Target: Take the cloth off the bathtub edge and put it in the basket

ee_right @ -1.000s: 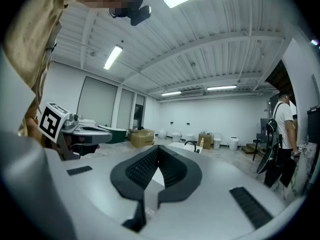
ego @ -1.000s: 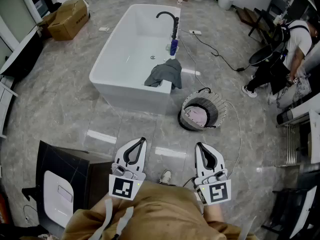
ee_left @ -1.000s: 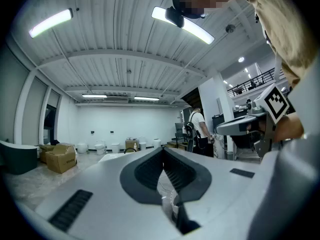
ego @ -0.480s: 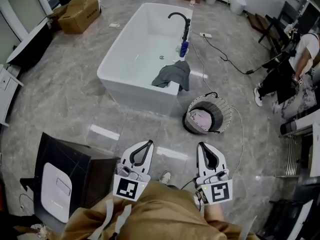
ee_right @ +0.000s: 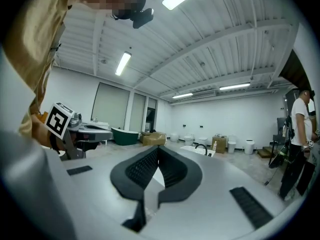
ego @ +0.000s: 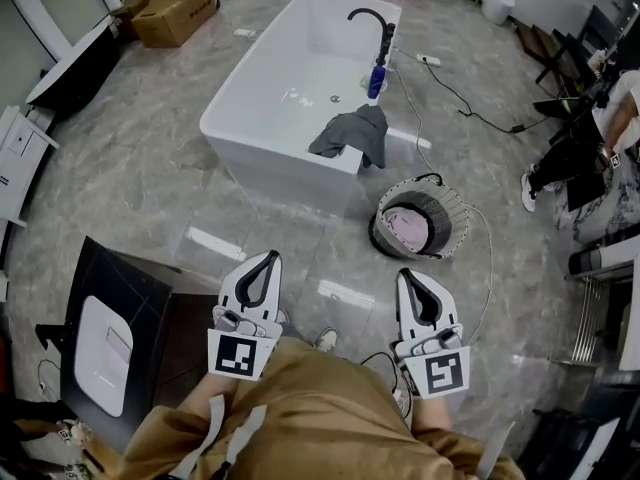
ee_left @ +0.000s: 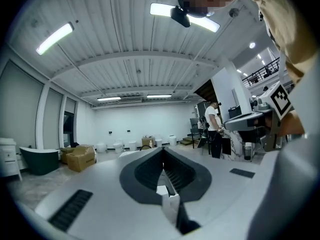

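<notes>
Well: grey cloth [ego: 352, 133] crumpled, draped over white bathtub [ego: 270, 168] edge.

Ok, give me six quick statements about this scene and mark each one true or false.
1. The grey cloth hangs over the edge of the bathtub. True.
2. The basket is empty. False: something pink lies in it.
3. The left hand-held gripper and the right hand-held gripper are both shut, with nothing between the jaws. True.
4. The basket stands inside the bathtub. False: it stands on the floor beside the bathtub.
5. The right hand-held gripper touches the grey cloth. False: it is well short of it, close to the person's body.
6. A blue bottle stands by the black faucet. True.
</notes>
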Demonstrator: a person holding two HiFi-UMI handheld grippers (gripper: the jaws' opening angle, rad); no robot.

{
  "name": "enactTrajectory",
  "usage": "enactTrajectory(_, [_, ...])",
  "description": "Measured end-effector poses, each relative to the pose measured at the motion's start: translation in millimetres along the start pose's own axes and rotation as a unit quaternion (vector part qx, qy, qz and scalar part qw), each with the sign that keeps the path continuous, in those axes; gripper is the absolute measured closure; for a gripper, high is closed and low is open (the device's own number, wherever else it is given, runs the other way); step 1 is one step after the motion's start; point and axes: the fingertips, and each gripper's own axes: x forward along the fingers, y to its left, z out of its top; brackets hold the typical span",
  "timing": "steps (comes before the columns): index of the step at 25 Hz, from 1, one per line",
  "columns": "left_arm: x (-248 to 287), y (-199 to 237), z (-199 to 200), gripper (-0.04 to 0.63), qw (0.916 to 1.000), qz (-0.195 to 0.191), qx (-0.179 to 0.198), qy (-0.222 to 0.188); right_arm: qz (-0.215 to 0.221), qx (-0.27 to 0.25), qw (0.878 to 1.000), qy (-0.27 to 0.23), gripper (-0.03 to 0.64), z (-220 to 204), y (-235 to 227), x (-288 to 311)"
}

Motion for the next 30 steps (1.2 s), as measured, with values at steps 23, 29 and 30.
enactTrajectory(23, [154,107,-30,0.589,0.9988,-0.044,-0.024,-0.001,-0.032,-0.004,0.999,0.025,0.611,0,-45,171])
enactTrajectory(29, [200,155,-32,0.589,0.9976,-0.054,-0.043,-0.003,-0.033,-0.007,0.999,0.036,0.611,10,-57,239])
enactTrajectory(30, [206,160,-34,0.589,0.9971,-0.06,-0.046,0.0,-0.036,-0.008,0.999,0.04,0.611,11,-59,244])
